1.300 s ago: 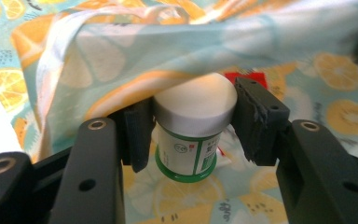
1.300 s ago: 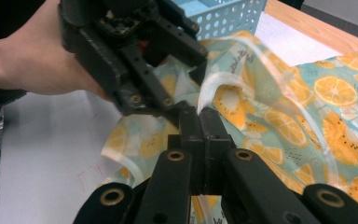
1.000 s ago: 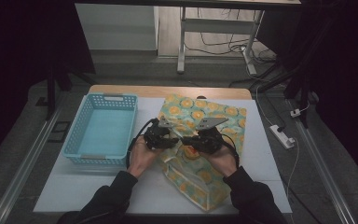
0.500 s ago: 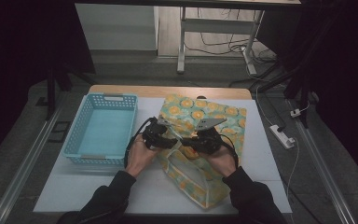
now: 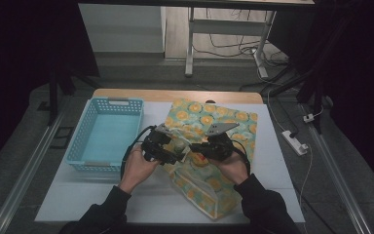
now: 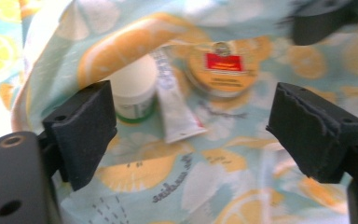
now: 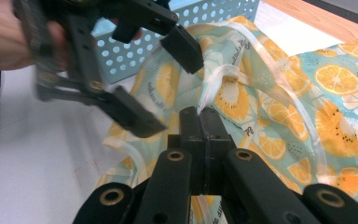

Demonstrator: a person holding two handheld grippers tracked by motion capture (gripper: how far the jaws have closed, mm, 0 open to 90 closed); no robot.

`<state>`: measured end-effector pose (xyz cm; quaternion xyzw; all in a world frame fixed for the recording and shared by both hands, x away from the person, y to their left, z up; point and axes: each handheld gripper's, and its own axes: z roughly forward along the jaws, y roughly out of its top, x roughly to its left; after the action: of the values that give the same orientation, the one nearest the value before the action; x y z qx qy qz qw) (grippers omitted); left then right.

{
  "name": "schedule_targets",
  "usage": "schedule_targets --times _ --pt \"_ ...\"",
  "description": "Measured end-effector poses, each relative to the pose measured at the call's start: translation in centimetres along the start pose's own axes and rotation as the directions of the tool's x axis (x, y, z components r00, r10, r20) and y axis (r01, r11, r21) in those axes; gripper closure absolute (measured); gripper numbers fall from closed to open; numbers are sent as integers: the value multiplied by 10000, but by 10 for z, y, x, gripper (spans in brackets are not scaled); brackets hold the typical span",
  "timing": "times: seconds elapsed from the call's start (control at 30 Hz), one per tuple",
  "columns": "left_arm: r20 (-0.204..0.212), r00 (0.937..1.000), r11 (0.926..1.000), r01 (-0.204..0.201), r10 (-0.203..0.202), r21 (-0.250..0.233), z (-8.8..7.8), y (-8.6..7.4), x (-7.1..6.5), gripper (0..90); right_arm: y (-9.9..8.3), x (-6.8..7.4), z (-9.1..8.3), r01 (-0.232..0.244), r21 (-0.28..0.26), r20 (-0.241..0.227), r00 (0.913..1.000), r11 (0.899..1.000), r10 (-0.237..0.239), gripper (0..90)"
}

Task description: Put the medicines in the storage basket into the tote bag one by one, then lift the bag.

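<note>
A pouch [image 5: 199, 190] with an orange-slice print and clear plastic rim lies at the table's front middle. My right gripper [image 5: 197, 146] is shut on that clear rim [image 7: 212, 81] and holds the mouth up. In the left gripper view a white jar [image 6: 133, 91], a white tube [image 6: 175, 107] and a round tin [image 6: 221, 70] with a red label lie inside the pouch. My left gripper [image 6: 191, 121] hovers over the mouth. Its jaws have just been opening and nothing is between the pads. The right gripper view has the left gripper [image 7: 163, 84] spread wide just beyond my right gripper [image 7: 200, 114].
A light blue perforated basket [image 5: 85, 136] stands at the left, close beside the left hand. A matching orange-print cloth [image 5: 224, 119] lies flat behind the pouch. A power strip [image 5: 294, 142] lies on the floor off the table's right edge.
The left gripper's jaws have spread apart and it has risen a little from the pouch mouth. The right gripper has stayed put, still gripping the rim.
</note>
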<state>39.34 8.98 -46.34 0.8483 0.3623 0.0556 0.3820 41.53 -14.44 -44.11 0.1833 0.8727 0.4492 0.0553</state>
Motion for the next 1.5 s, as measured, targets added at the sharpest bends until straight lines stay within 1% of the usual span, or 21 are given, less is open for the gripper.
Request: schedule_targets --times 0.13,0.23,0.3,0.37,0.4,0.43,0.53,0.63,0.7,0.73,0.77,0.83,0.97,1.07,1.2,1.27,1.3,1.33,1.43,1.47,1.5 --pt "553 9985 9997 -18 30 -228 -7 -4 -3 61 1 1 0 48 3 -54 10000 10000 -48 900" --pt "907 9955 9992 -238 265 -309 -10 -9 -6 16 1 2 -1 63 26 -114 9999 10000 -63 900" --pt "1180 9924 9986 -294 344 -437 -12 -12 -7 4 0 2 -1 65 28 -142 9999 10000 -65 900" --pt "1501 9880 9981 -274 354 -550 -13 -15 -8 0 0 2 -1 76 33 -158 9998 10000 -76 900" --pt "1803 9828 9977 -285 392 -612 -14 -16 -9 0 0 2 -1 76 39 -159 9998 10000 -76 900" --pt "1956 9798 9977 -302 416 -610 -14 -17 -10 1 1 2 -2 79 41 -169 9998 10000 -78 900" --pt "1889 9794 9961 -598 710 -644 -15 -18 -16 1 1 3 -2 94 47 -184 9998 9999 -93 900" --pt "1896 9751 9922 -1039 1153 -693 -13 -18 -24 0 1 3 -2 95 50 -213 9997 9999 -94 900" --pt "1726 9743 9887 -1357 1449 -638 -10 -18 -30 0 1 3 -3 108 56 -219 9997 9999 -106 900" --pt "1683 9740 9879 -1435 1514 -584 -8 -18 -33 0 1 3 -3 103 56 -218 9997 9999 -102 900" --pt "1705 9729 9874 -1493 1562 -526 -6 -18 -34 0 1 3 -3 124 56 -216 9997 9999 -123 900" --pt "1925 9699 9888 -1465 1494 -293 -2 -19 -37 0 1 4 -3 118 36 -240 9996 9999 -117 900" --pt "1820 9723 9883 -1518 1469 135 8 -20 -39 0 1 5 -3 158 76 -287 9995 9998 -155 900" --pt "1748 9722 9860 -1638 1558 320 15 -23 -40 5 1 6 -2 192 135 -333 9993 9997 -188 900" --pt "1598 9717 9806 -1859 1741 620 25 -27 -39 8 2 6 -1 205 140 -338 9992 9997 -200 900" --pt "1592 9700 9767 -1983 1836 820 30 -30 -37 8 1 6 0 209 157 -333 9992 9997 -204 900" --pt "1594 9683 9734 -2090 1926 934 32 -31 -37 6 1 6 0 199 168 -339 9992 9997 -193 900" --pt "1547 9680 9712 -2148 1977 1031 35 -32 -36 4 1 6 0 205 174 -350 9992 9996 -199 900" --pt "1499 9672 9670 -2238 2049 1219 41 -36 -33 4 1 6 0 199 183 -374 9991 9996 -192 900" --pt "1399 9687 9658 -2234 2050 1318 44 -37 -33 6 1 6 1 196 190 -380 9991 9996 -188 900" --pt "1374 9685 9647 -2259 2075 1355 46 -38 -32 13 1 6 1 189 200 -384 9991 9996 -181 900"
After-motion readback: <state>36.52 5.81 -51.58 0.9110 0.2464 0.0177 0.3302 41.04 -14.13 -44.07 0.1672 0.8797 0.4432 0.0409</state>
